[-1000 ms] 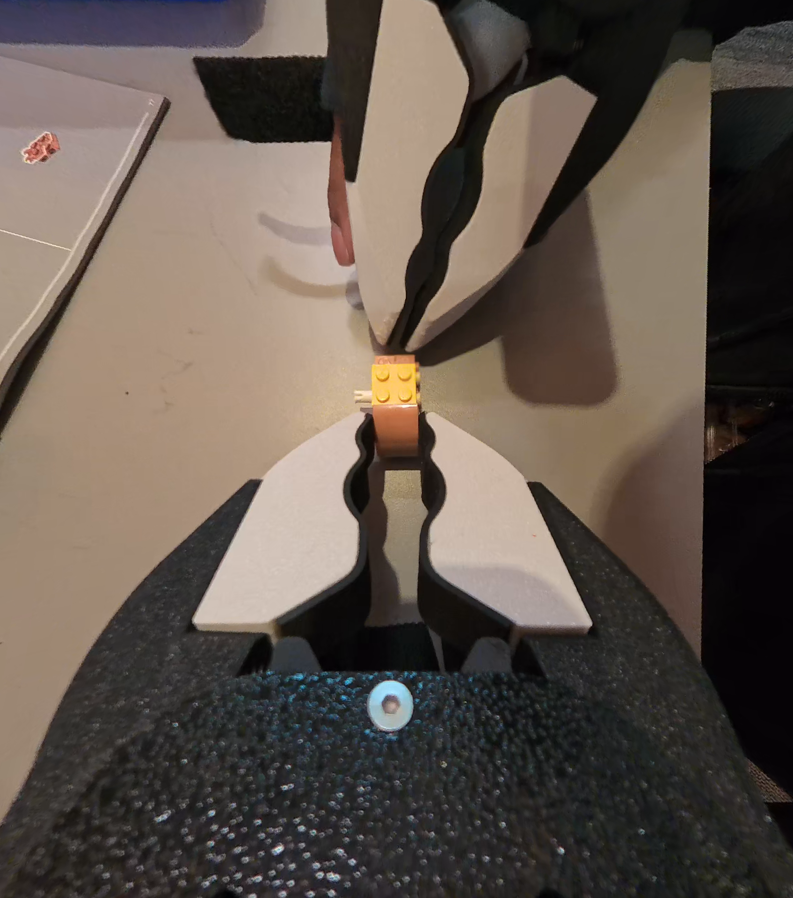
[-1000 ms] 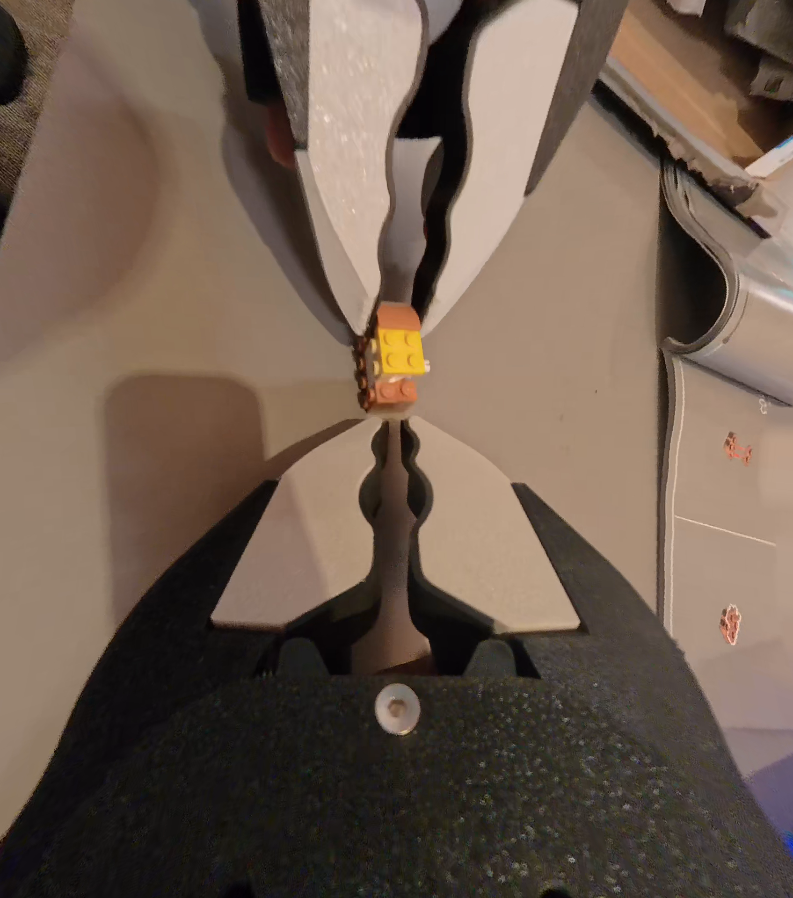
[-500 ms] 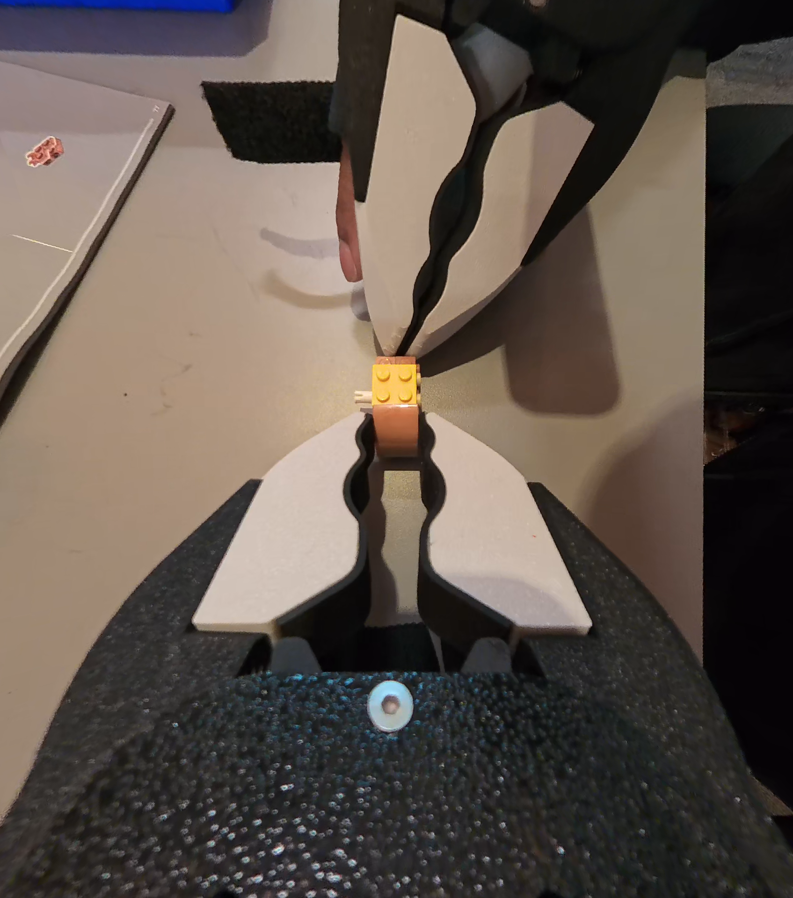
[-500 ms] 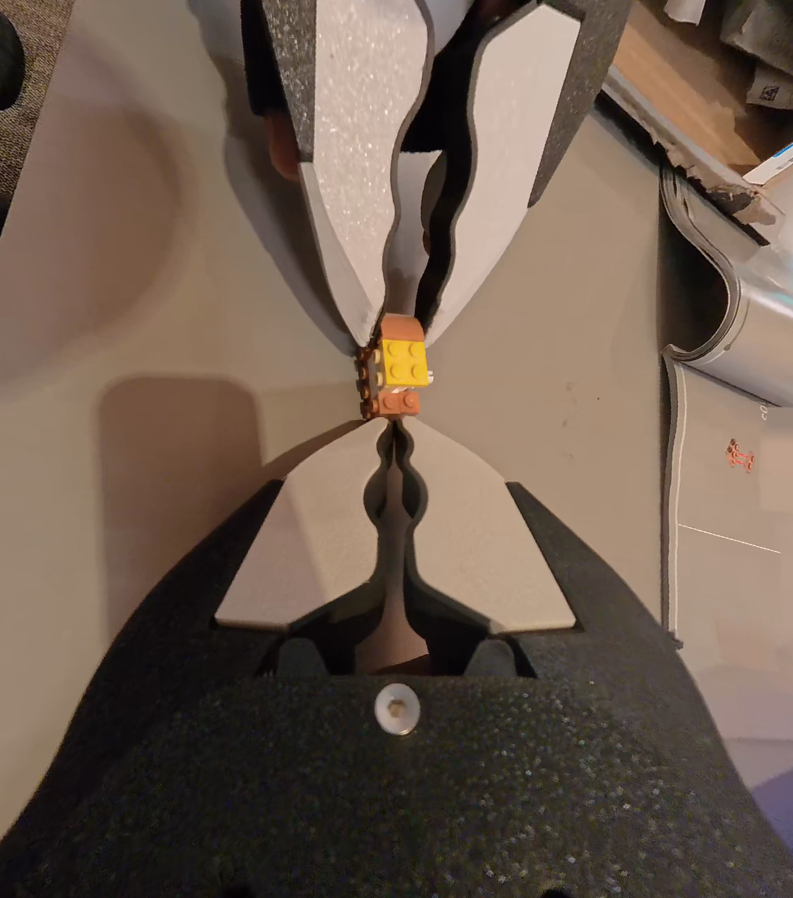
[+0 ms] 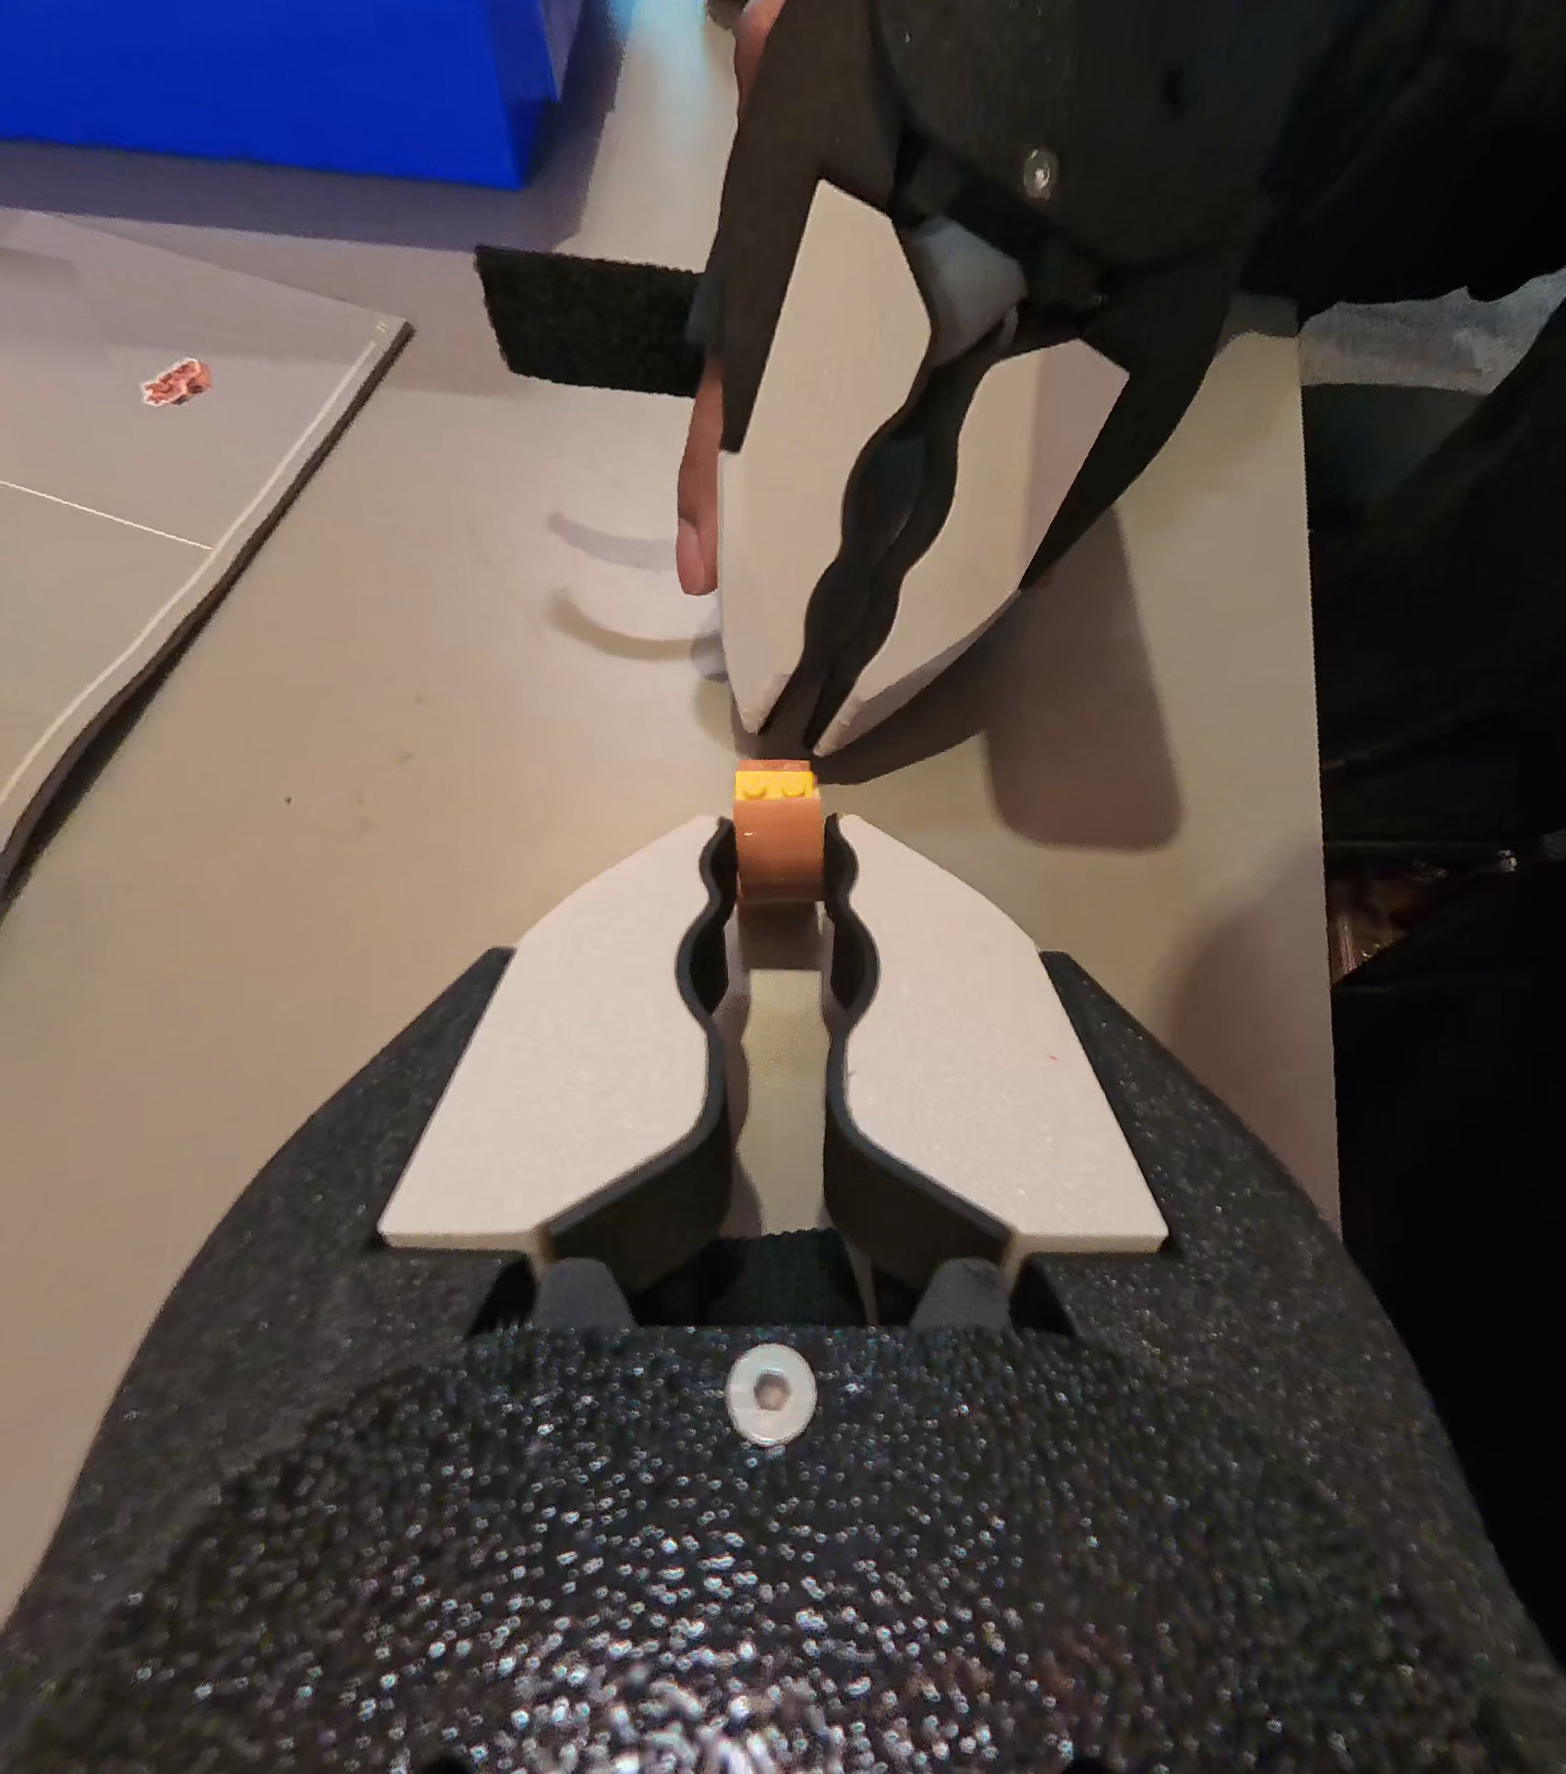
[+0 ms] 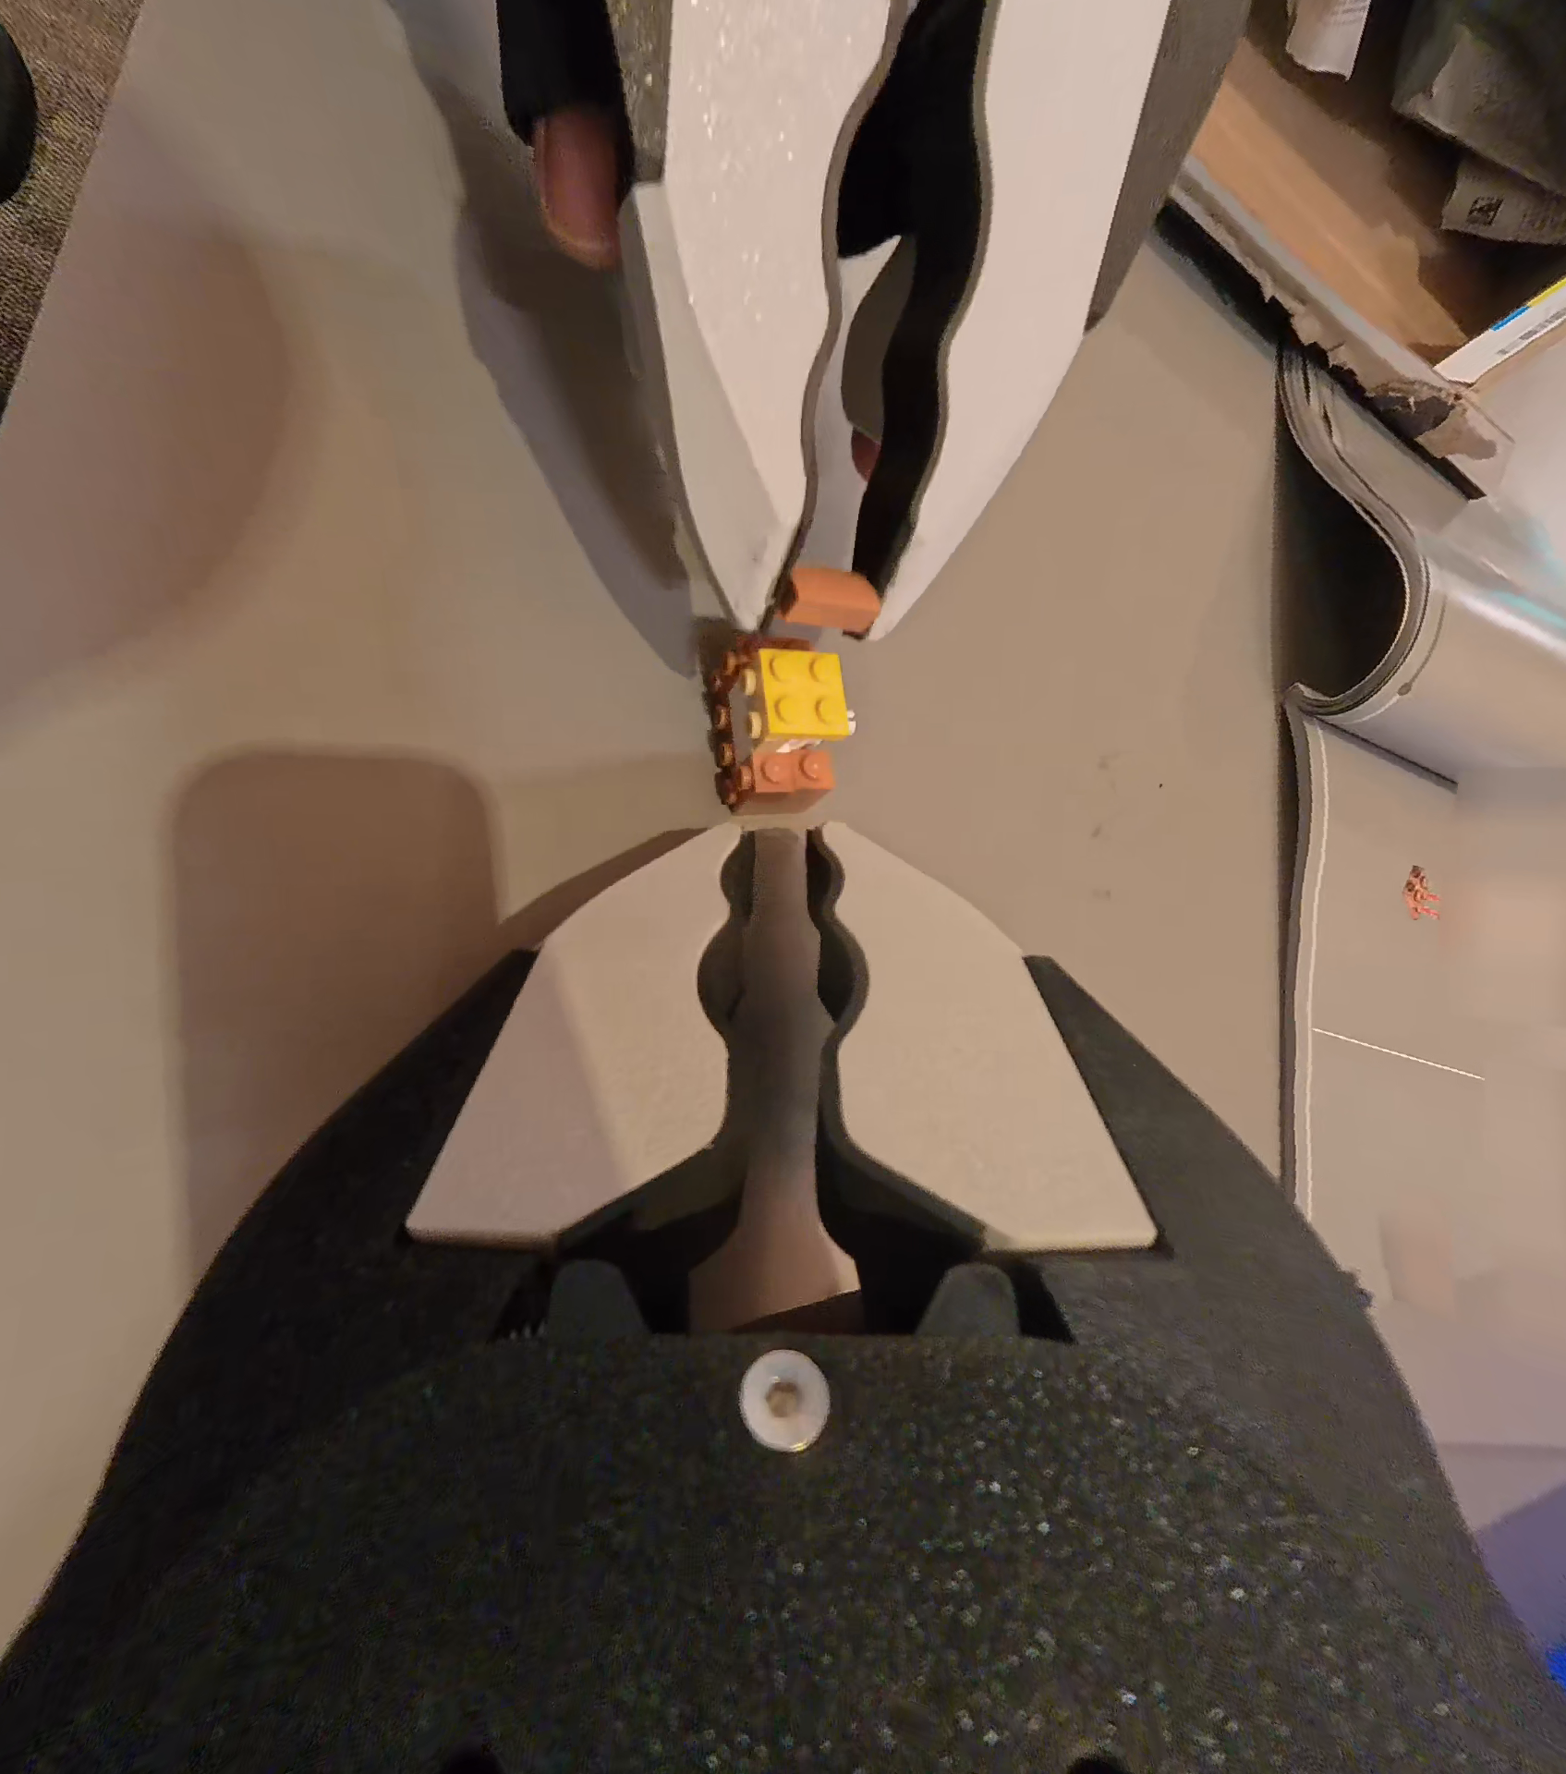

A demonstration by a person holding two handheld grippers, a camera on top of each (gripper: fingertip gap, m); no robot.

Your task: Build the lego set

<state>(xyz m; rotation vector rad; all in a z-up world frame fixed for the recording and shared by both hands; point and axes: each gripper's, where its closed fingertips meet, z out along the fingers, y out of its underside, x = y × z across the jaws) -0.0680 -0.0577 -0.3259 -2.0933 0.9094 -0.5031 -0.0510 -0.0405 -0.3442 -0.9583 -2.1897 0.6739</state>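
Left wrist view, from near to far: the left gripper (image 5: pixel 779 864) pinches a small brick model (image 5: pixel 777 835) by its rounded brown end, a pad pressed on each side. The model's yellow brick (image 5: pixel 774 787) sits just beyond the fingertips. Facing it, the right gripper (image 5: pixel 793 744) points down at the model's far end, its jaws slightly apart with nothing between them and its tips not touching the model. A fingertip of the hand (image 5: pixel 697 538) holding it shows beside its left finger.

Right wrist view: the right gripper's own fingertips (image 6: pixel 774 840) stand a little apart on bare air, just short of the model's brown studded end (image 6: pixel 793 773). The yellow brick (image 6: pixel 803 696) lies past that, with a dark brown strip along its left side – and the far brown end (image 6: pixel 831 605) sits clamped in the left gripper (image 6: pixel 827 614).

All this hangs above the desk (image 5: pixel 328 864), near its right edge. An open booklet (image 5: pixel 88 499) lies by the left edge, a black patch (image 5: pixel 587 317) towards the far edge, and a blue box (image 5: pixel 232 77) at the far left corner.
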